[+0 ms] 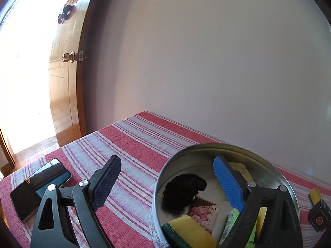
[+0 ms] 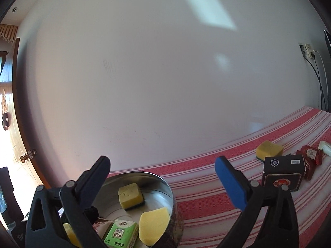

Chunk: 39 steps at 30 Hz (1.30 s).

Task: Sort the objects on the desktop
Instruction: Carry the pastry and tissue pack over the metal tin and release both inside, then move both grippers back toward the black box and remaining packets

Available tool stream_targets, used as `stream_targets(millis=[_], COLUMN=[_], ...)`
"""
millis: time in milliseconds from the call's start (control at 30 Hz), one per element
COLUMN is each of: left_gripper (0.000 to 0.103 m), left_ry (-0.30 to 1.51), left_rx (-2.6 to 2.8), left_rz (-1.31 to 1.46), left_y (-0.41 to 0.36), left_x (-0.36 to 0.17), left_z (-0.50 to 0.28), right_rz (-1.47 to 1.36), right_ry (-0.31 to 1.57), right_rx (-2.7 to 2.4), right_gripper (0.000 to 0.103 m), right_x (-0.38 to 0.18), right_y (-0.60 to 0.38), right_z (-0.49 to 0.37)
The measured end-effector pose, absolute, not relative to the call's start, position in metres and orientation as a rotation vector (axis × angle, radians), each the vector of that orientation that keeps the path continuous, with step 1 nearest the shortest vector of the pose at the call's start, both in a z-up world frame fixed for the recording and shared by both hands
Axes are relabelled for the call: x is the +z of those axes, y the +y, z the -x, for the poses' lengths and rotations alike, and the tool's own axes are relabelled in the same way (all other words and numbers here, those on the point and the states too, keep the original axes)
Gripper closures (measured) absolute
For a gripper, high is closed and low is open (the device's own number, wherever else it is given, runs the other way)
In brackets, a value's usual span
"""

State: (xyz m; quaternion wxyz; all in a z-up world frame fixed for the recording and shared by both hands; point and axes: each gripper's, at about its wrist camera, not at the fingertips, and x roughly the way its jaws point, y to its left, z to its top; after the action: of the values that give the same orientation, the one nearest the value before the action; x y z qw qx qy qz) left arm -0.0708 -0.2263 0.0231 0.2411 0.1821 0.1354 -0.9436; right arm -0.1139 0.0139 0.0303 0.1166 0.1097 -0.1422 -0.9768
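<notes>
Right wrist view — green tissue pack [image 2: 121,234] upright in tin [image 2: 165,184].

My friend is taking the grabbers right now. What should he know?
Left tool: open, holding nothing, over the tin's left rim.
Right tool: open, holding nothing, just right of the tin.
Done: the tin already holds sponges, a green tissue pack, a black cloth and a pink packet.
Left: the phone lies on the cloth left of the tin; a sponge, a black box, red packets and a white item lie to its right.
</notes>
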Motion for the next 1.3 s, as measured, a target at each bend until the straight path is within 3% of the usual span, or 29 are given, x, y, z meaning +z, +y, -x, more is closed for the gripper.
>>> stream_targets(millis=[200,500,700,967,1300], left_gripper=[0.010,0.010,0.010,0.010,0.010], left_ry=[0.210,0.318,0.199,0.165,0.125], left_rx=[-2.625,-2.524,-2.592,-2.738,-2.857], left_rz=[-0.431,-0.426,-0.460,-0.513,-0.584], left_y=[-0.204,-0.221,-0.181,-0.128,-0.063], left_x=[0.027,0.019,0.017,0.016,0.012], left_z=[0.068,0.063,0.063,0.062,0.067], right_rz=[-0.317,-0.253,-0.337,-0.402,-0.447], right_ry=[-0.356,-0.270,-0.257,-0.061,-0.049], right_rx=[-2.874,-3.000,-2.976,-3.019,-3.087], right_gripper=[0.000,0.000,0.000,0.000,0.000], right_x=[0.036,0.033,0.027,0.018,0.014], right_y=[0.025,0.042,0.048,0.062,0.120], right_z=[0.097,0.086,0.092,0.087,0.076])
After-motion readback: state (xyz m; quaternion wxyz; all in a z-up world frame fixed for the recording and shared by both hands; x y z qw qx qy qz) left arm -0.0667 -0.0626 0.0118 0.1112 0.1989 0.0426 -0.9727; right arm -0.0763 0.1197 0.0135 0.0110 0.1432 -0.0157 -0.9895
